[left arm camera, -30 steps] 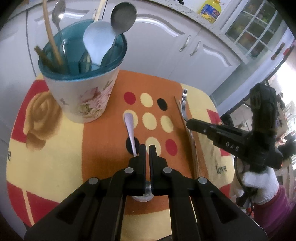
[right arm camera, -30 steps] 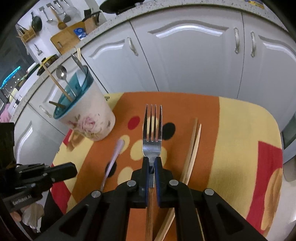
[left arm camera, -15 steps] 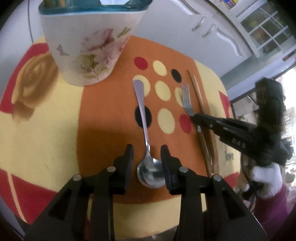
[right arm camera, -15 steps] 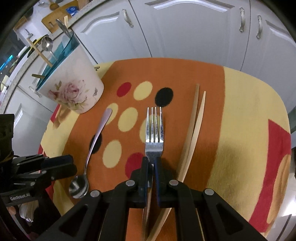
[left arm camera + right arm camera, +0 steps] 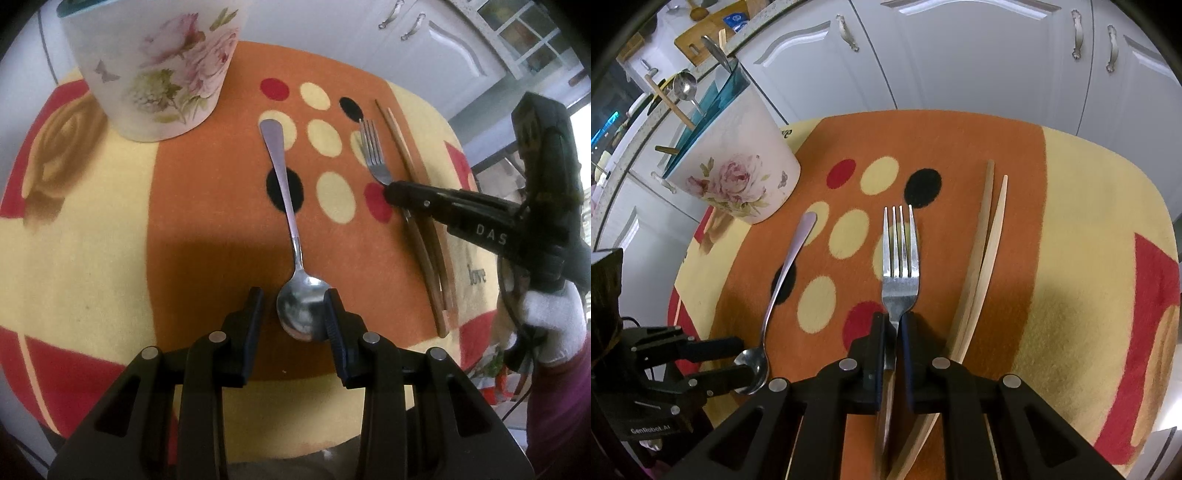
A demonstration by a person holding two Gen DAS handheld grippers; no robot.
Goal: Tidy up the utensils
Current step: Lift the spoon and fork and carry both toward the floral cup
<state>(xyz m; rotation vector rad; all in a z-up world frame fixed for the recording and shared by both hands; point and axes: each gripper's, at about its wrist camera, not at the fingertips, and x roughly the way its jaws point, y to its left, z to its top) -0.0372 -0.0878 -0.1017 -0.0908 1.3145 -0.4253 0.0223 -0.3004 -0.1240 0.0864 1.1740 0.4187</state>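
Observation:
A steel spoon (image 5: 291, 236) lies flat on the mat, bowl nearest me. My left gripper (image 5: 293, 314) is open with its fingers on either side of the bowl; it also shows in the right wrist view (image 5: 731, 360). A steel fork (image 5: 900, 266) lies on the mat, tines pointing away. My right gripper (image 5: 893, 328) is shut on the fork's neck; it also shows in the left wrist view (image 5: 397, 192). Wooden chopsticks (image 5: 982, 254) lie just right of the fork. A floral holder cup (image 5: 735, 155) with a teal rim stands at the far left with utensils in it.
The orange, yellow and red patterned mat (image 5: 1082, 229) covers a small round table. White cabinet doors (image 5: 960, 55) stand behind it. A white-gloved hand (image 5: 550, 325) holds the right gripper at the table's right edge.
My left gripper has opened and let go of the spoon, which now lies flat on the mat, and has drawn closer to it. My right gripper has lowered the fork onto the mat, still shut.

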